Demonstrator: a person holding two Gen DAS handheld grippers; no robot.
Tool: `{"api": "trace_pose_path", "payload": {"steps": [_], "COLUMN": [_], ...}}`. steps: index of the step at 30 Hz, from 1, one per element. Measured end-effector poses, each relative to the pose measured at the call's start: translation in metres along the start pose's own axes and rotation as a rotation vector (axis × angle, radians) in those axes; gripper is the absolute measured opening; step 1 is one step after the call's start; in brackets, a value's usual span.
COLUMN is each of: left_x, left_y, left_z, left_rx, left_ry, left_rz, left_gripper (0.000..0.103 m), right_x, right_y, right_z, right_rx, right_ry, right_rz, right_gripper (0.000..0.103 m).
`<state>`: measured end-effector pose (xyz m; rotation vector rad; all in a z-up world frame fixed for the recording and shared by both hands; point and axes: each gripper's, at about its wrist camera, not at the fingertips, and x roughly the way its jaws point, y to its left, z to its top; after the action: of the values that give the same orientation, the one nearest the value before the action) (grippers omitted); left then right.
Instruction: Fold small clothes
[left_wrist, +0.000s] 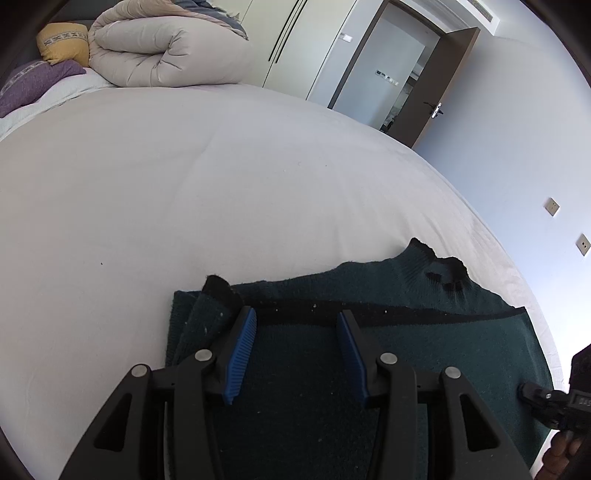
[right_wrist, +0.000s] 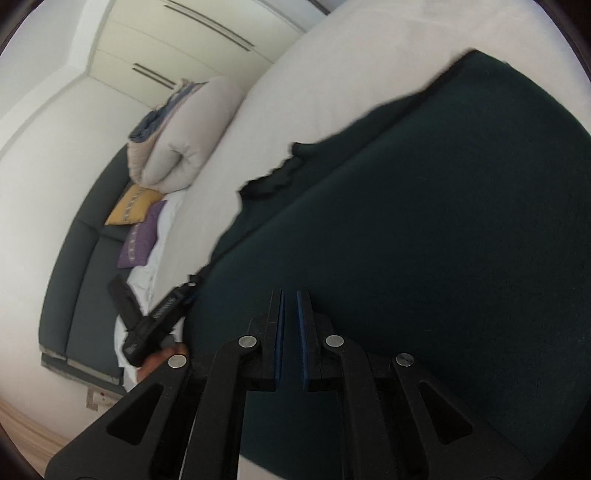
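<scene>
Left wrist view: the left tool (left_wrist: 297, 345) stands open above the dark green sweater (left_wrist: 424, 332), nothing between its blue pads (left_wrist: 242, 354). The sweater lies flat on the white bed (left_wrist: 184, 203), near its edge. A rolled duvet (left_wrist: 166, 48) sits far off.

Right wrist view: the right tool (right_wrist: 291, 332) is closed, empty, over the sweater (right_wrist: 424, 240). The left tool (right_wrist: 159, 321) appears beside the garment's edge.

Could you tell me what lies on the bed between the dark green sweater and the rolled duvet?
Only bare white sheet separates the sweater from the duvet; the left wrist view shows it.
</scene>
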<state>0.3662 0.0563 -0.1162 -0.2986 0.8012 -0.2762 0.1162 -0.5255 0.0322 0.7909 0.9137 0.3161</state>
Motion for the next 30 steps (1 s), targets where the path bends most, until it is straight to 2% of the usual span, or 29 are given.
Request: {"api": "trace_pose_path", "payload": {"steps": [1, 2, 3, 7, 9, 10, 12, 13, 14, 16, 20, 23, 26, 30], "left_x": [0.000, 0.000, 0.000, 0.000, 0.000, 0.000, -0.001, 0.000, 0.000, -0.004, -0.033, -0.066, -0.099, -0.135], "left_y": [0.000, 0.000, 0.000, 0.000, 0.001, 0.001, -0.002, -0.004, -0.008, -0.016, -0.032, -0.037, -0.037, -0.045], "left_z": [0.000, 0.000, 0.000, -0.001, -0.001, -0.001, 0.000, 0.000, 0.000, 0.001, -0.007, -0.015, -0.020, -0.024], "left_rx": [-0.001, -0.002, -0.003, -0.002, -0.001, 0.001, 0.011, 0.020, 0.032, 0.058, 0.096, 0.107, 0.115, 0.181], "left_ry": [-0.001, -0.002, -0.003, -0.005, -0.003, -0.003, 0.000, 0.003, 0.008, 0.026, 0.027, 0.014, -0.006, -0.044], "left_rz": [-0.002, -0.003, -0.004, -0.004, -0.002, 0.001, 0.017, 0.032, 0.048, 0.075, 0.186, 0.216, 0.268, 0.324], "left_gripper": [0.048, 0.048, 0.048, 0.048, 0.048, 0.048, 0.048, 0.048, 0.050, 0.058, 0.083, 0.085, 0.094, 0.094], "right_x": [-0.002, -0.011, -0.028, -0.088, -0.117, -0.132, -0.157, -0.168, -0.179, -0.198, -0.212, -0.213, -0.208, -0.201], "right_y": [-0.018, -0.035, -0.048, -0.099, -0.109, -0.109, -0.104, -0.099, -0.091, -0.076, -0.041, -0.021, -0.004, 0.025], "right_z": [0.001, 0.001, 0.001, -0.001, -0.006, -0.010, -0.025, -0.034, -0.044, -0.065, -0.091, -0.096, -0.097, -0.107], "right_rx": [0.060, 0.123, 0.161, 0.266, 0.273, 0.267, 0.244, 0.230, 0.205, 0.137, 0.010, -0.039, -0.049, -0.091], "right_ry": [-0.014, -0.043, -0.094, -0.267, -0.330, -0.350, -0.360, -0.363, -0.376, -0.367, -0.316, -0.300, -0.292, -0.265], "right_rz": [0.055, 0.112, 0.118, 0.046, 0.006, -0.046, -0.116, -0.124, -0.128, -0.147, -0.182, -0.157, -0.111, -0.064], "right_gripper": [0.000, 0.000, 0.000, 0.000, 0.003, 0.014, 0.041, 0.064, 0.068, 0.068, 0.068, 0.068, 0.068, 0.068]}}
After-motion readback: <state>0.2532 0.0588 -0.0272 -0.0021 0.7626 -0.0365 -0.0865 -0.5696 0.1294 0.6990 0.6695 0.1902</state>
